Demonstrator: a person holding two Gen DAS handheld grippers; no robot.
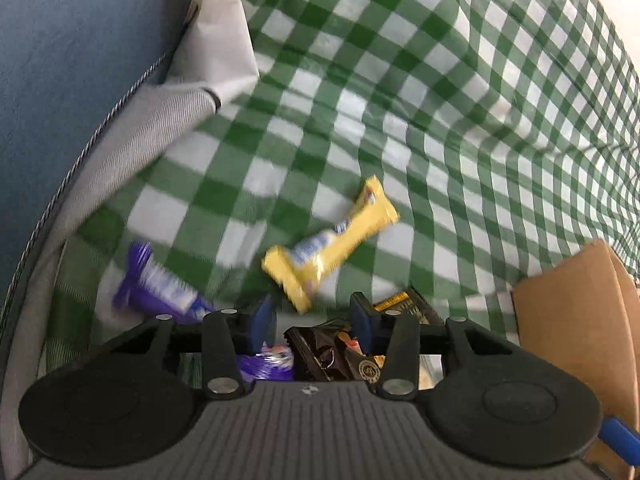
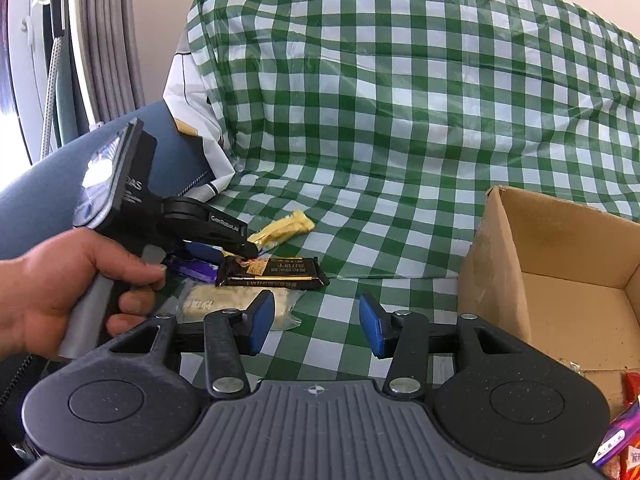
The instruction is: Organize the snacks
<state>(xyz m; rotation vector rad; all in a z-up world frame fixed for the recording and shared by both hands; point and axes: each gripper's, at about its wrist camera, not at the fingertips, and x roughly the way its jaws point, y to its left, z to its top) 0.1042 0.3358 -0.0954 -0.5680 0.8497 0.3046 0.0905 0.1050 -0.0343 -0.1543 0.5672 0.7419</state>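
Snacks lie on a green checked cloth [image 2: 400,128]: a yellow bar [image 1: 332,242], also in the right wrist view [image 2: 284,229], a purple packet [image 1: 160,286], a black-and-gold packet [image 2: 272,273] and a pale wrapped cake [image 2: 224,304]. My left gripper [image 1: 312,318] is open, its blue pads [image 1: 264,314] just above the black packet [image 1: 340,350]. In the right wrist view a hand holds it [image 2: 224,250] over the snack pile. My right gripper [image 2: 316,328] is open and empty above the cloth, left of a cardboard box [image 2: 552,280].
The box holds a few red and purple packets [image 2: 624,440] at its near corner. A blue cushion [image 1: 60,80] and grey-white fabric [image 1: 160,128] lie left of the cloth. Curtains [image 2: 104,40] hang at the far left.
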